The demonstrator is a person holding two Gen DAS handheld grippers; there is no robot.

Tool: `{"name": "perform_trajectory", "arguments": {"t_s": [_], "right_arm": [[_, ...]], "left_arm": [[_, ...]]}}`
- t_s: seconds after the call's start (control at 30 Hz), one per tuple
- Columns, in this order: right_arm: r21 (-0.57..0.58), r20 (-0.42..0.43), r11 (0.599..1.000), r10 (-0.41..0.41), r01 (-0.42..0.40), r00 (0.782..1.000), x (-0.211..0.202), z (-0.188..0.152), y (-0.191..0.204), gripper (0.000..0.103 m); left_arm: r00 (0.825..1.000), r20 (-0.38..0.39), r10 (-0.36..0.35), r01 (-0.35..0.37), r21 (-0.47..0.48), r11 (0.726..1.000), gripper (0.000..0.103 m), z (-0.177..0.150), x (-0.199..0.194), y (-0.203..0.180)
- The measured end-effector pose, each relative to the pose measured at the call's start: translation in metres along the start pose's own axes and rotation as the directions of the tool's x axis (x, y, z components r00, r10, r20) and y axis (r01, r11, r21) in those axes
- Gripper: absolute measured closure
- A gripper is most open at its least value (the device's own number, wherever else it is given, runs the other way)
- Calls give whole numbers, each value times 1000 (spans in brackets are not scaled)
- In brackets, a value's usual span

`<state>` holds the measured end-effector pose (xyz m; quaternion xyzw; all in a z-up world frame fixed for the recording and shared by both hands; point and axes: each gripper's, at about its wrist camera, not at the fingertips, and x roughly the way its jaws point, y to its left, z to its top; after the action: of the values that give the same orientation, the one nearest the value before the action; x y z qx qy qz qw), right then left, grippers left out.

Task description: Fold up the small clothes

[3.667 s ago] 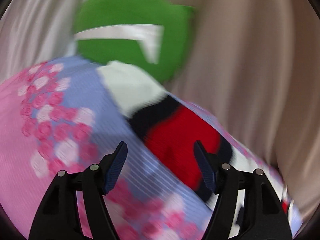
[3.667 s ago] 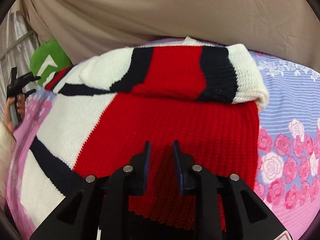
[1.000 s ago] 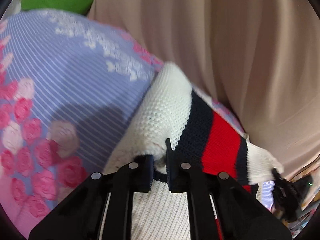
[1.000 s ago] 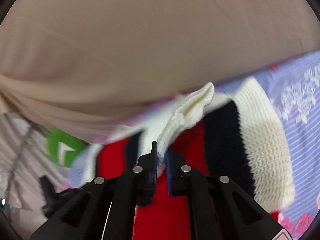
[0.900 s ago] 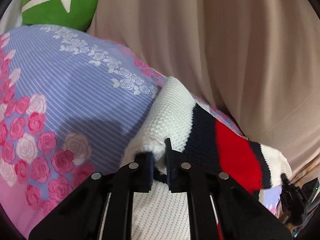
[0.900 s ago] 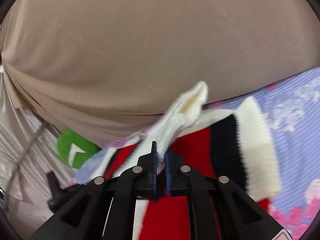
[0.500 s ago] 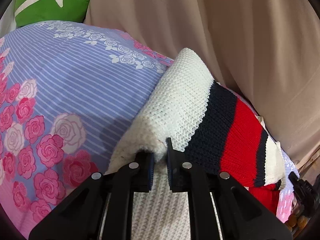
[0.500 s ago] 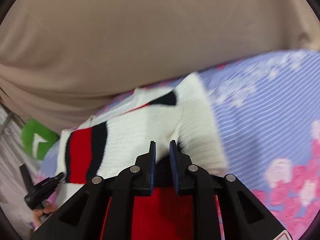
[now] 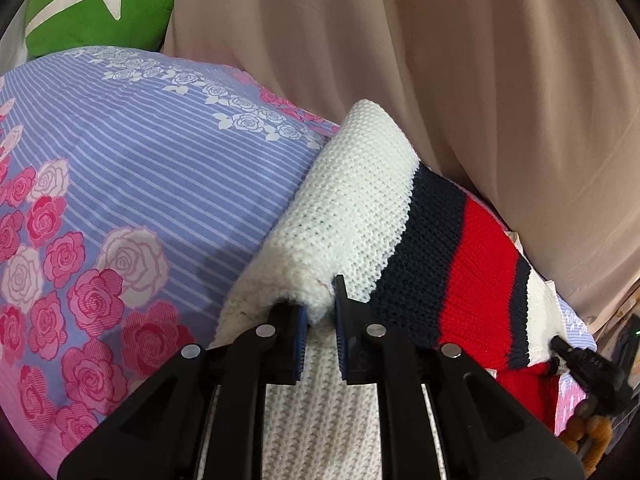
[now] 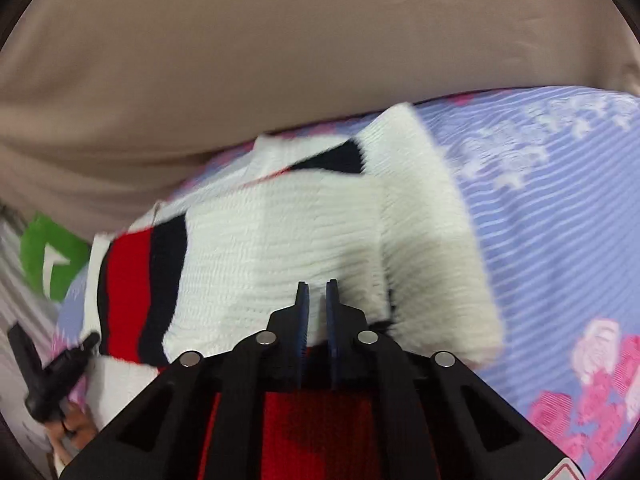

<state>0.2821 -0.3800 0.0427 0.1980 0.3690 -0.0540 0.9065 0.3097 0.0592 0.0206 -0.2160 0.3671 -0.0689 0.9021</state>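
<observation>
A knitted sweater (image 9: 360,208) in white, navy and red lies on the flowered bedsheet (image 9: 120,184). My left gripper (image 9: 320,312) is shut on its white folded edge and holds the fold over the white part below. In the right wrist view my right gripper (image 10: 316,300) is shut on the sweater (image 10: 280,240) at the edge of the white folded layer, with red knit underneath. The other gripper shows small at the right edge of the left wrist view (image 9: 584,364) and at the left edge of the right wrist view (image 10: 48,372).
A beige curtain (image 9: 440,60) hangs close behind the bed. A green cushion (image 9: 96,4) sits at the far left corner. The purple striped sheet with pink roses (image 10: 560,220) lies bare to the right of the sweater.
Both grippers closed on the sweater's far edge, lifted it and carried it over toward me. The folded layer now lies lower and flatter on the rest of the sweater.
</observation>
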Motion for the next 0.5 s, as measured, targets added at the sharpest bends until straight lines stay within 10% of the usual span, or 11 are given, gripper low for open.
{"name": "perform_trajectory", "arguments": {"t_s": [0.13, 0.3, 0.5], "right_arm": [[-95, 14, 987, 135, -133, 991, -21, 16, 53, 80], [-307, -25, 913, 273, -268, 962, -3, 24, 158, 41], [-389, -143, 870, 267, -302, 953, 71, 24, 246, 41]], "left_arm": [[1000, 1, -5, 5, -10, 1000, 91, -2, 1, -2], [1000, 2, -20, 20, -21, 1000, 91, -2, 1, 1], [1000, -2, -19, 19, -13, 1000, 91, -2, 1, 3]]}}
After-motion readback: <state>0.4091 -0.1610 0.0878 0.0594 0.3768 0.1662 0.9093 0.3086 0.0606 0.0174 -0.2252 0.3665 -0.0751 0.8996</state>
